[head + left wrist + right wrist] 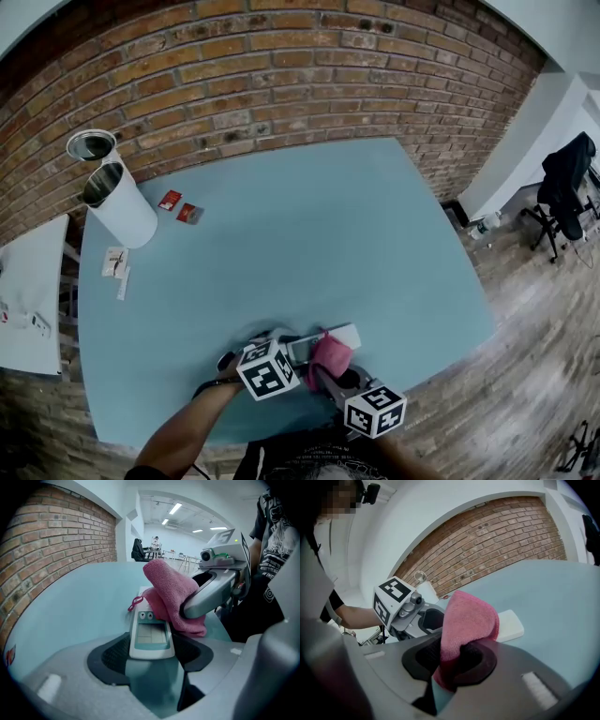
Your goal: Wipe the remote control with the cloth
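A white remote control with a small screen lies flat on the blue table, its near end clamped between the jaws of my left gripper. In the head view the remote sits near the table's front edge, beside my left gripper. My right gripper is shut on a folded pink cloth, which rests on top of the remote. The cloth covers the remote's far half in the left gripper view. The pink cloth and right gripper lie just right of the left one.
A white cylindrical bin and a round lid stand at the table's far left. Small red packets and paper slips lie near them. A brick wall runs behind the blue table.
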